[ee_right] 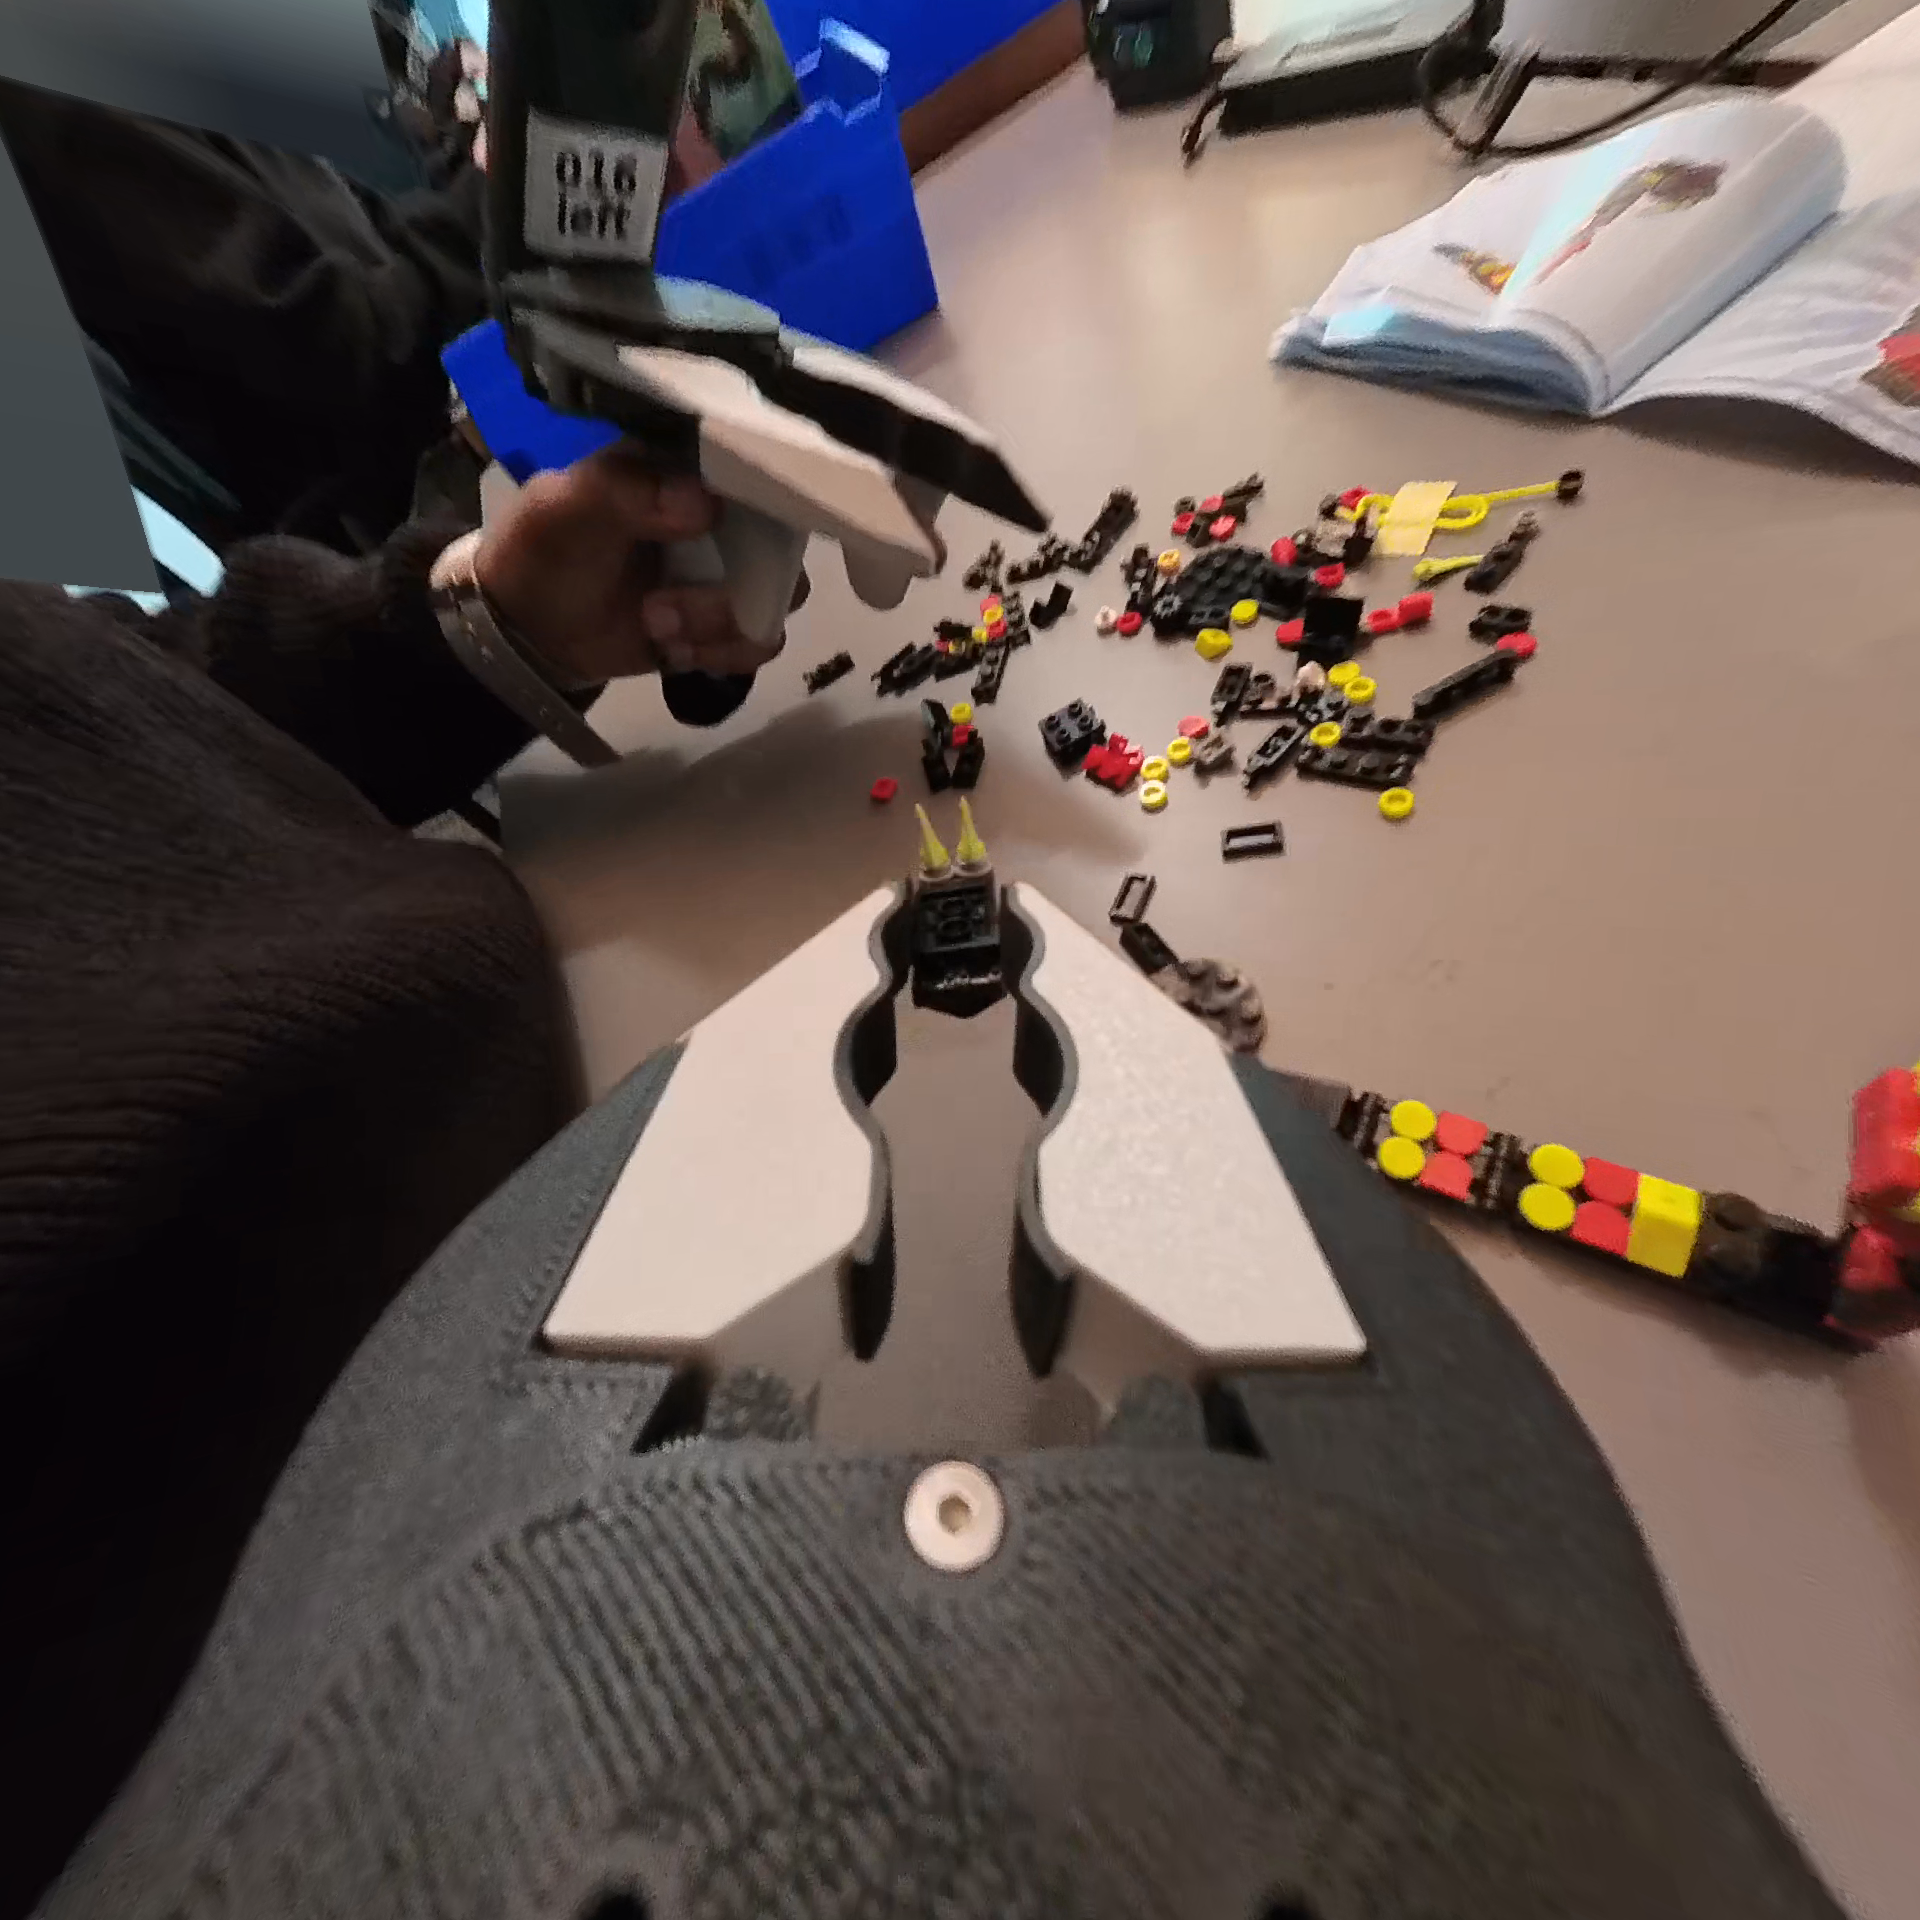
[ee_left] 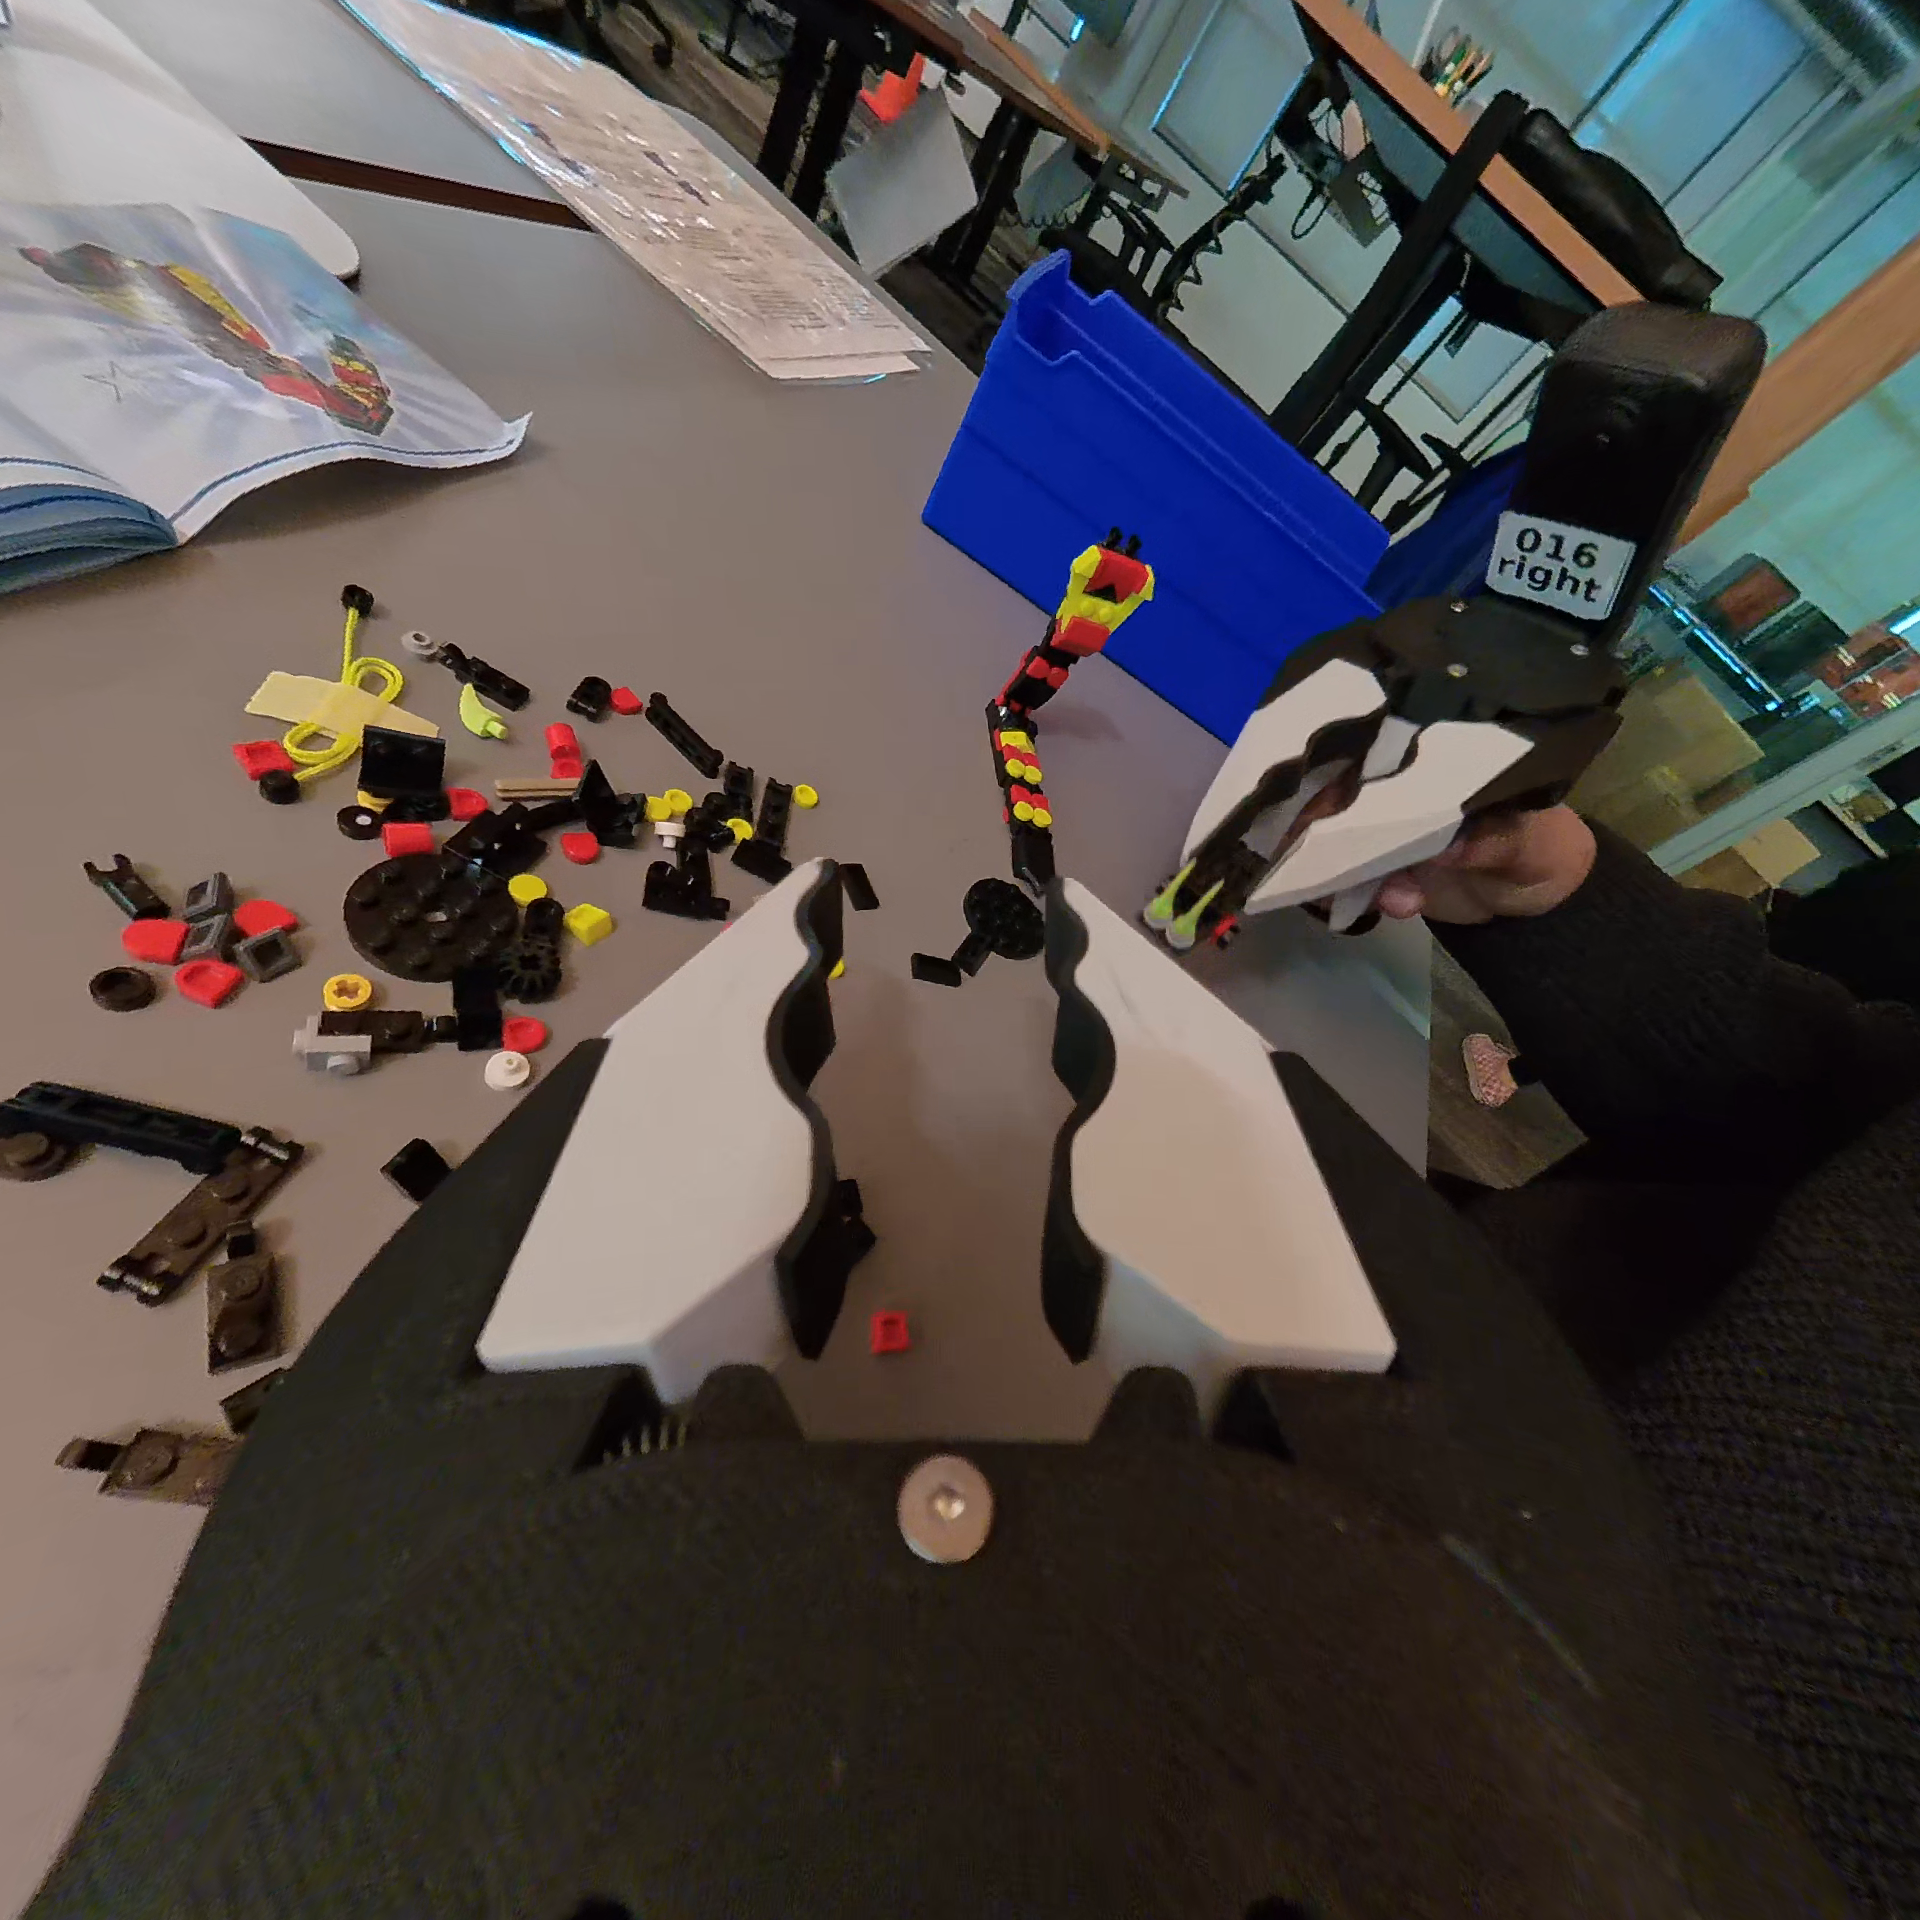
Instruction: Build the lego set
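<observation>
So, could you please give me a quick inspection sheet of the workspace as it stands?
Surface: grey table, mostly bare near the edge.
Job's things: snake-like red, yellow and black model beside the blue bin; open instruction booklet.
Clutter: loose pieces scattered.
Grippers: left gripper open, empty; right gripper shut on black sub-assembly with two lime spikes.
Cables: black cables at the far edge.
Surroundings: desks, chairs.

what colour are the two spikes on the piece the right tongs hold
Lime-yellow spikes on a small black brick assembly in the right tongs; right wrist view.
</observation>
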Demonstrator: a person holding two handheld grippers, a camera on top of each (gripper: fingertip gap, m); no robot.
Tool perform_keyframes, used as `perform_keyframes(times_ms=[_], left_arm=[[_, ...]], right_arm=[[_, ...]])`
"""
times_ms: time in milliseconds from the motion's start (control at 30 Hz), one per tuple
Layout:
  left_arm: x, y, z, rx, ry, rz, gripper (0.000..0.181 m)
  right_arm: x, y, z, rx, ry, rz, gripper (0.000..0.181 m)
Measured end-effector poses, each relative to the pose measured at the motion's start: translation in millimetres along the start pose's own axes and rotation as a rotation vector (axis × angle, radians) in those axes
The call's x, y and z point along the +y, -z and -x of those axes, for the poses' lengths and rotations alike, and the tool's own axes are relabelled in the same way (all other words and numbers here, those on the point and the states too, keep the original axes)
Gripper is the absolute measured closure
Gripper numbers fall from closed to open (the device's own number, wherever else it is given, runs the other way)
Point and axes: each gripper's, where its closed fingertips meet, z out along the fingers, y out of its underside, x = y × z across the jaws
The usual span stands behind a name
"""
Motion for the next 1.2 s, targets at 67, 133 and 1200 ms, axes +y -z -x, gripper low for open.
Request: perform_keyframes(times_ms=[67, 133, 1200], left_arm=[[0, -1, -5, 0.023, -0.012, -0.003, 0.143], [-1, -2, -13, 0.055, -0.034, -0.005, 0.143], [-21, -4, -75, 0.422, 0.206, -0.158, 0.167]], right_arm=[[-13, 1, -1, 0.003, -0.043, -0.074, 0.167], [-27, 3, 0, -0.002, -0.101, -0.160, 0.167], [-66, -4, 27, -0.264, -0.459, -0.492, 0.181]])
